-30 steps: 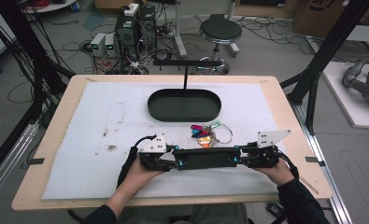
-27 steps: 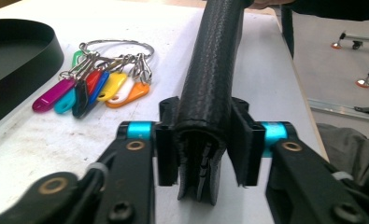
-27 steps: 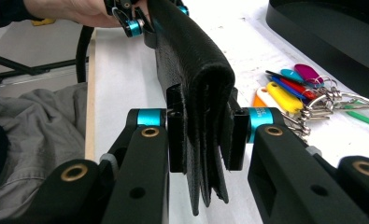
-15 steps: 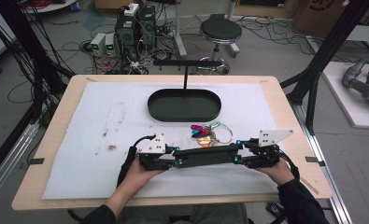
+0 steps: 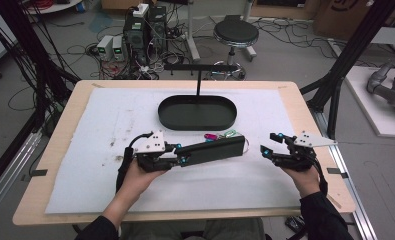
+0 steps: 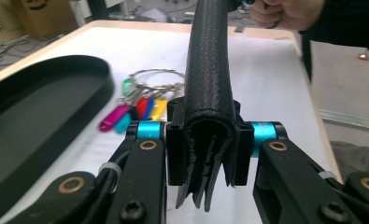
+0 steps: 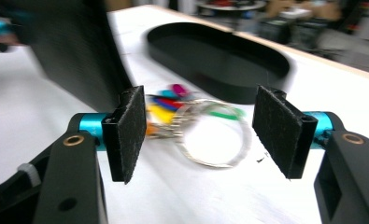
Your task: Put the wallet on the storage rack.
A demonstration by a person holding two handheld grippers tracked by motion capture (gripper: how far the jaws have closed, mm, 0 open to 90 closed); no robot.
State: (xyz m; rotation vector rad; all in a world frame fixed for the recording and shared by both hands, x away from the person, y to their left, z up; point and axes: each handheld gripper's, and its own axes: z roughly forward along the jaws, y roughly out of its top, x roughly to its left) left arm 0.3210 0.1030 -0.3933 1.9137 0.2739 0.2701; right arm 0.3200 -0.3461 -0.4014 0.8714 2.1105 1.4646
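While the left gripper (image 5: 182,159) sits left of centre in the high view, its 2 jaws are clamped on one end of a long black leather wallet (image 5: 212,150), which juts out toward the right, raised off the white mat (image 5: 110,125); in the left gripper view the wallet's (image 6: 209,93) folded layers show pinched between the pads. At the right of the high view, the right gripper (image 5: 265,150) holds nothing, its jaws having just been opening and now standing wide (nothing between the pads), just clear of the wallet's free end. Behind the wallet lies a key ring with coloured tags (image 5: 220,135), near the front rim of the oval black tray (image 5: 197,113). No writing can be read anywhere.
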